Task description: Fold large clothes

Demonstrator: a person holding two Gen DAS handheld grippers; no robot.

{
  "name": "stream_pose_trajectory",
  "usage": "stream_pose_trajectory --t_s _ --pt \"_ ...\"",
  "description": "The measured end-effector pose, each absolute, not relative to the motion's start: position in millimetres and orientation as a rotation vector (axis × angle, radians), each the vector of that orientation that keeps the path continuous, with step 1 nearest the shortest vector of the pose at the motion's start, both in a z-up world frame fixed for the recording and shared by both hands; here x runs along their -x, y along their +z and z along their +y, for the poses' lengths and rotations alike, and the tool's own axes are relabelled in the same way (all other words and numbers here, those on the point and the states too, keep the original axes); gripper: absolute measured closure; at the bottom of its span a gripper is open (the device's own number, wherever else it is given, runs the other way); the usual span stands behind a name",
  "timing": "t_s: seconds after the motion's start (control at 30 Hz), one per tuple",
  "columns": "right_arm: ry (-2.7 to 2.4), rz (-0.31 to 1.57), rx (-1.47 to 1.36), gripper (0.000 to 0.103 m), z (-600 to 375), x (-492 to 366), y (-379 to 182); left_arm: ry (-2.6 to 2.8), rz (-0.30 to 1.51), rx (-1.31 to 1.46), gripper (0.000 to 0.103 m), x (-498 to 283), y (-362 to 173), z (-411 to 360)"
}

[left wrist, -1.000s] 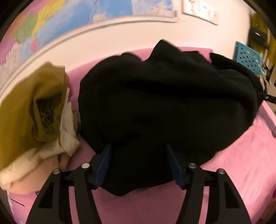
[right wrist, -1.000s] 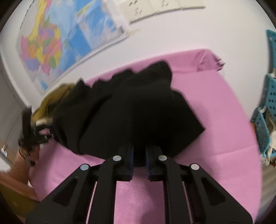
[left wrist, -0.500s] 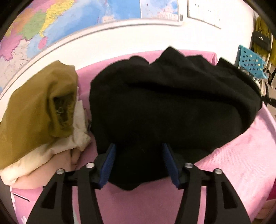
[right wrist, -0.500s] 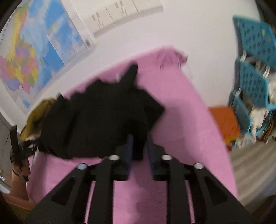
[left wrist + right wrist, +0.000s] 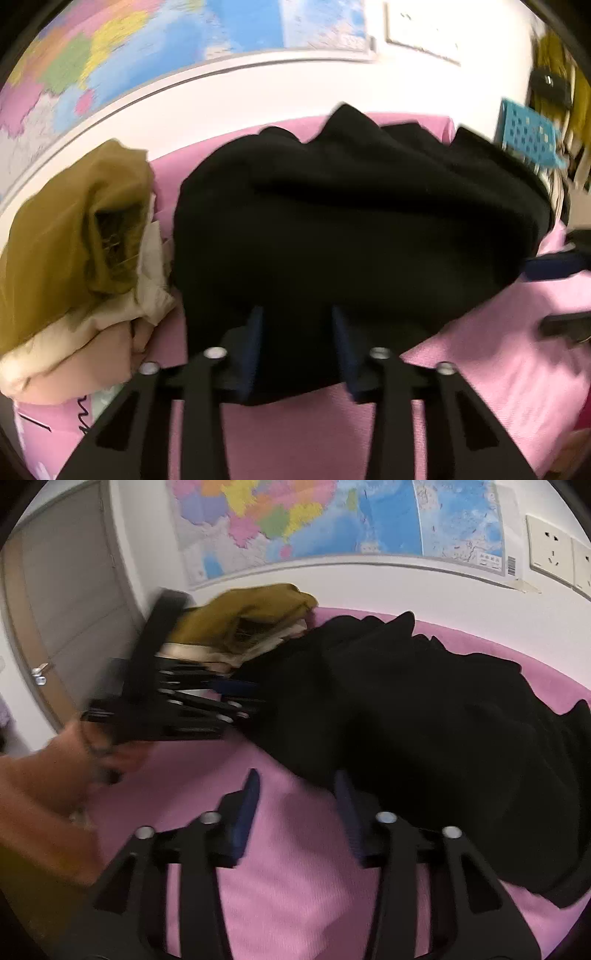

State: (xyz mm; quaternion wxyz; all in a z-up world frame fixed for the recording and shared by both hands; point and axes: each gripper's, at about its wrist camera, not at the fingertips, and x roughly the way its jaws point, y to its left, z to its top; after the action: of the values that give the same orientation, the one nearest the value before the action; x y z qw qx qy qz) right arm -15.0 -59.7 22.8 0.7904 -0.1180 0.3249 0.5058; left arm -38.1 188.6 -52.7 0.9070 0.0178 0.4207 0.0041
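A large black garment [image 5: 351,229] lies bunched on the pink cloth-covered table [image 5: 498,369]. In the left wrist view my left gripper [image 5: 297,314] is open, its fingers astride the garment's near edge. In the right wrist view the garment [image 5: 424,709] fills the right side. My right gripper [image 5: 295,779] is open and empty above the pink cloth [image 5: 280,878], its right finger at the garment's near edge. The left gripper [image 5: 221,701] shows there too, at the garment's left edge, held by a hand [image 5: 55,775].
A pile of folded clothes, olive on top and cream below [image 5: 74,258], sits left of the black garment against the wall. A map [image 5: 332,517] hangs on the wall. A door [image 5: 66,609] stands at left. A blue basket [image 5: 528,136] is at far right.
My right gripper has let go of the black garment, opened, and swung left toward the left gripper. My left gripper has narrowed a little around the garment's edge.
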Motion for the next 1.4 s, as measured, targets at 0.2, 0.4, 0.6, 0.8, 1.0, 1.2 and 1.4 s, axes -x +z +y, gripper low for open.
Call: stream_pose_trajectory --t_s 0.2,0.4,0.6,0.8,1.0,1.2,1.4 --pt "1.042 0.741 0.336 0.101 -7 -4 -5 -0.028 0.856 0.065 0.076 55 -45 213" --pt "1.194 0.706 0.18 0.101 -2 6 26 -0.052 0.774 0.127 0.066 75 -24 238" --pt "1.193 0.847 0.216 0.095 13 -10 -10 -0.073 0.748 0.111 0.045 82 -19 244" --pt "1.221 0.728 0.147 0.068 -40 -11 38 -0.131 0.785 0.011 0.033 66 -32 210" --pt "0.819 0.762 0.037 0.057 -97 -95 51 -0.149 0.82 -0.017 0.038 30 -41 186" --pt "0.669 0.876 0.089 0.052 -85 -150 13 -0.081 0.884 -0.002 0.075 15 -54 193" --pt "0.668 0.829 0.067 0.101 -104 -158 25 -0.069 0.848 -0.003 0.054 24 -32 202"
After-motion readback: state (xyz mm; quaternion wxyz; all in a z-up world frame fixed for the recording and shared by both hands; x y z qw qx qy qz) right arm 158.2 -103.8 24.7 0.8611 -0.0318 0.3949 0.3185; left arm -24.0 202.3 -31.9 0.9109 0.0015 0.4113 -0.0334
